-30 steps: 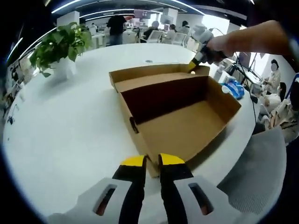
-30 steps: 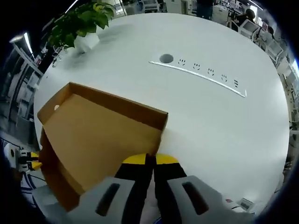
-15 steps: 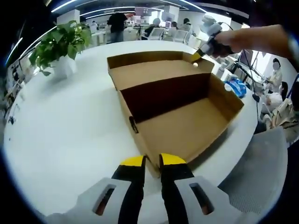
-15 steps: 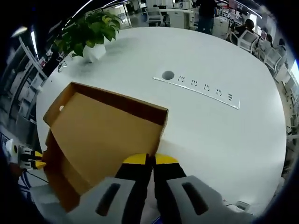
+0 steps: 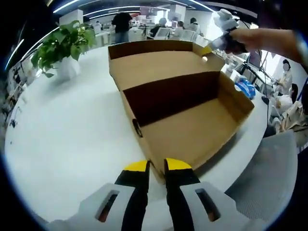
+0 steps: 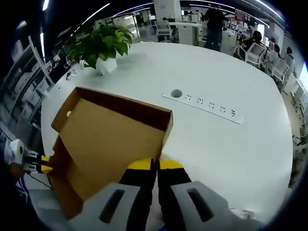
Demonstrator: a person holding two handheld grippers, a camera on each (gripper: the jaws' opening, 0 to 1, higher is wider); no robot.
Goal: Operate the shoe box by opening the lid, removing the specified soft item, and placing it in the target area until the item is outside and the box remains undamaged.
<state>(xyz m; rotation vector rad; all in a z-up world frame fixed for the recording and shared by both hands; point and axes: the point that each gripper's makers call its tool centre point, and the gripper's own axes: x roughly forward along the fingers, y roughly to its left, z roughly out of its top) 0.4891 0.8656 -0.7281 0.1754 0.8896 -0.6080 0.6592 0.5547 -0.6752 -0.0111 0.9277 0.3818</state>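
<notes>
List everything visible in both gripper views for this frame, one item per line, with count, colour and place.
shoe box: one, brown cardboard, on the table, interior looks empty.
lid: one, brown, hinged, raised partway.
table: one, white, round, under the box.
potted plant: one, green in a white pot, far table edge.
socket strip: one, white, set into the tabletop beyond the lid.
blue item: one, beyond the box; too small to identify.
left gripper: black and yellow, shut on the box's near corner.
right gripper: shut on the lid's edge.

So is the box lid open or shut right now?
Open. The lid stands tilted up behind the box, its edge pinched by the right gripper; the left gripper clamps the box's near corner. The box floor shows bare.
</notes>
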